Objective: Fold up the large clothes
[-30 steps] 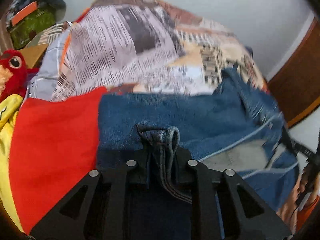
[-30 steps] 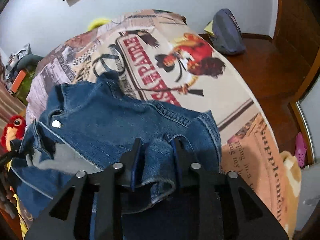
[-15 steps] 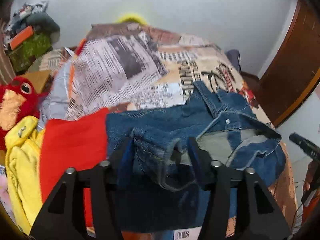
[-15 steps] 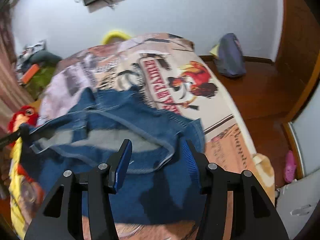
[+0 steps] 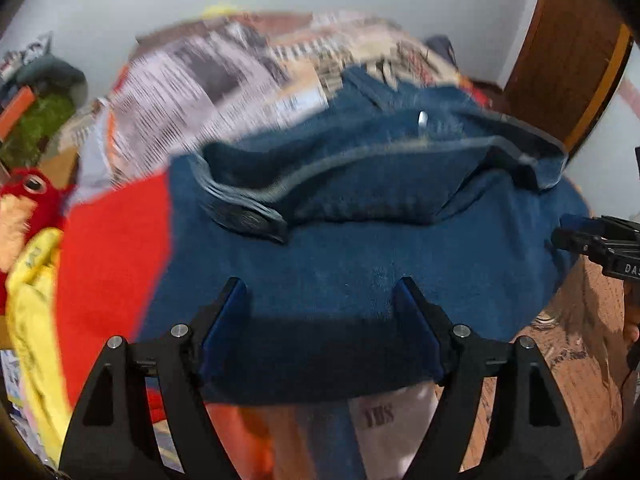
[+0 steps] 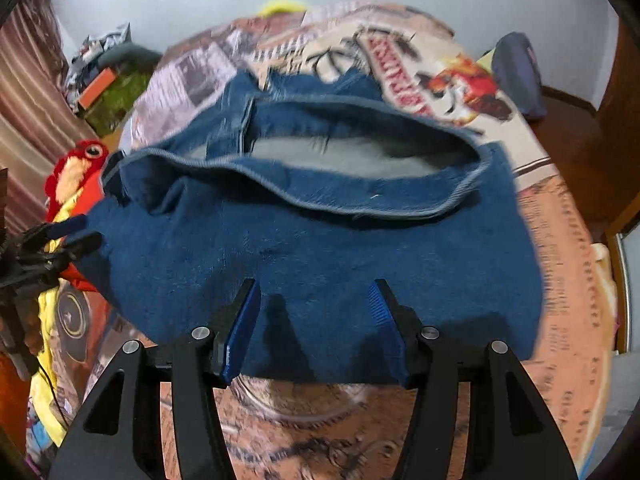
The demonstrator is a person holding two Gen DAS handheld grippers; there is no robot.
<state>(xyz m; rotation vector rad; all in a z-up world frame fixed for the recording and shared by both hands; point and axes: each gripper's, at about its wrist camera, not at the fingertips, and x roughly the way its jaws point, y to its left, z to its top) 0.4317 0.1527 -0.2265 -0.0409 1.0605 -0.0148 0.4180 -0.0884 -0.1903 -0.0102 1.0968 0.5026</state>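
A blue denim jacket point(image 5: 360, 248) lies folded on the bed, its collar and grey lining facing up; it also shows in the right wrist view point(image 6: 320, 240). My left gripper point(image 5: 320, 292) is open and empty, just above the jacket's near edge. My right gripper point(image 6: 316, 288) is open and empty over the same near edge. The right gripper shows at the right edge of the left wrist view point(image 5: 592, 240). The left gripper shows at the left edge of the right wrist view point(image 6: 52, 240).
A red garment point(image 5: 116, 248) and a yellow one point(image 5: 32, 304) lie left of the jacket. A red plush toy point(image 6: 76, 176) sits at the bed's left side. The printed bedspread point(image 6: 432, 68) stretches behind. A dark bag point(image 6: 516, 72) lies on the floor at right.
Both grippers let go of the denim and opened, then drew back. The jacket dropped onto the bed, folded over.
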